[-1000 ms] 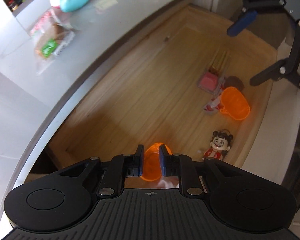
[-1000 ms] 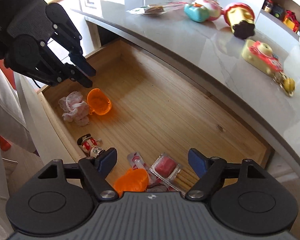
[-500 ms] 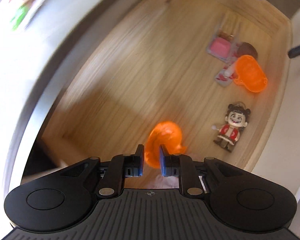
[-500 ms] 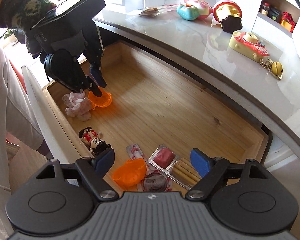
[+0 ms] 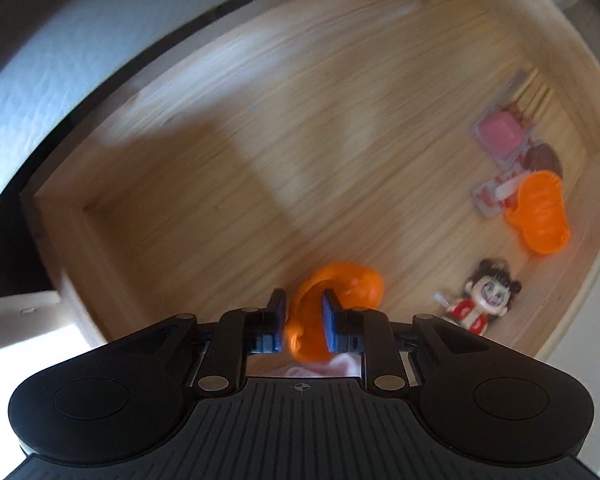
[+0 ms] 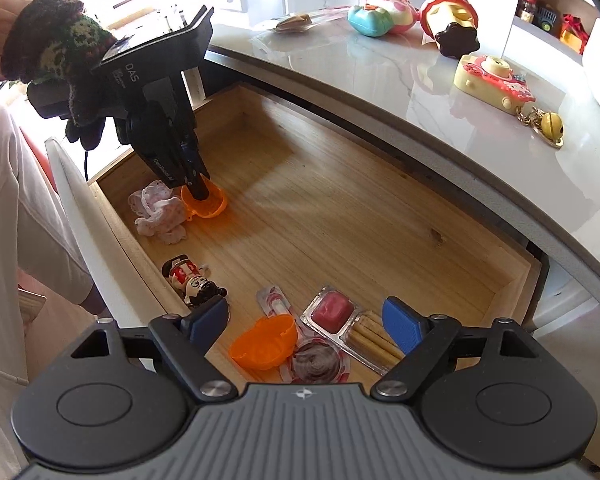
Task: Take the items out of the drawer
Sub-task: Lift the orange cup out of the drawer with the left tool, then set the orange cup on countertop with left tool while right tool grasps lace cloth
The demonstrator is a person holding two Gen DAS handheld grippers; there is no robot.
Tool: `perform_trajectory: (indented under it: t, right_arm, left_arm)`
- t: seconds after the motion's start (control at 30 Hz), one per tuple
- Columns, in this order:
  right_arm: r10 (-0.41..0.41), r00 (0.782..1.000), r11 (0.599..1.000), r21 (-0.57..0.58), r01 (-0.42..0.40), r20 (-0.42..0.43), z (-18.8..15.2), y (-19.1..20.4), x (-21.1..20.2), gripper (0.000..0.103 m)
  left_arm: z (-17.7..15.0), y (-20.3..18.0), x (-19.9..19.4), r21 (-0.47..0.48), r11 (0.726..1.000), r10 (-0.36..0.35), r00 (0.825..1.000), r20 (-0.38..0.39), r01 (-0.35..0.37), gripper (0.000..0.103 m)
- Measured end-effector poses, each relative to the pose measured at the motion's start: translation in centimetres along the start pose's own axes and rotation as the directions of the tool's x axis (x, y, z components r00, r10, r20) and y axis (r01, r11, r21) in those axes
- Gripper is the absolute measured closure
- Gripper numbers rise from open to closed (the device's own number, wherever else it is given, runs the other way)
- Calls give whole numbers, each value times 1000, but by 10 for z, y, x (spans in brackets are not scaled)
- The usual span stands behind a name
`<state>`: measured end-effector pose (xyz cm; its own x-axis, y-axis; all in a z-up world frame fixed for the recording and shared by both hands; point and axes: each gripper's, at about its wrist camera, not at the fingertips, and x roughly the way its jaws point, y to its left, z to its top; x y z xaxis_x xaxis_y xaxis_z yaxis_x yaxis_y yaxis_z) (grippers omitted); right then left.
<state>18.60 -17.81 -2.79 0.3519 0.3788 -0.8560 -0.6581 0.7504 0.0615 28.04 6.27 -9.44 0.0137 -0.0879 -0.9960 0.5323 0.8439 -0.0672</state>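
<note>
My left gripper (image 5: 303, 326) points straight down into the open drawer (image 6: 380, 216), near its left end. Its jaws straddle the rim of an orange shell half (image 5: 336, 300) and are opening; I cannot tell whether the pads press on the plastic. The shell is translucent, ribbed, cup up on the wood, and touches a crumpled pink-and-white cloth (image 6: 158, 214) against the front wall. A gloved hand (image 6: 56, 52) grips the tool from above.

My right gripper (image 6: 306, 318) hovers tilted downward over the front right of the drawer, its jaws wide apart with nothing held. Below it lie a second orange shell half (image 6: 266, 342), a clear snack tray (image 6: 350, 320) with pink dip and biscuit sticks, a round chocolate-coloured cup (image 6: 316, 362) and a thin red-and-white packet (image 6: 274, 300), all bunched together. A small doll figure (image 6: 192, 280) lies on its side between the two clusters, along the front wall.

The middle and back of the drawer floor are bare wood. The countertop (image 6: 380, 80) overhangs the back edge, carrying several toys.
</note>
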Motion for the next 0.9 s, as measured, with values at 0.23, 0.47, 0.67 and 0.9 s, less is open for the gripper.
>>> perform_trajectory:
  t: [0.23,0.47,0.67,0.9]
  right_arm:
    - [17,1000,999,43,-17,8,11,-4,3,19]
    - [102,994,994,41,-100,-46,35,11,14,44]
    - [209,964,975,-38,-217,-162,86,57,52,52]
    - [259,917,957,-48,-287,-304,133,102,124,52]
  left_arm:
    - [-12,-6,-24,-77,991,-106,991,81,112,93]
    - [-87,12,-98,-253,948,-81,913,399,194,94]
    - [-153,40,-126,-411,870,7,825,565,274,93]
    - [-173,68,-143,-462,826,73,751,657,324,93]
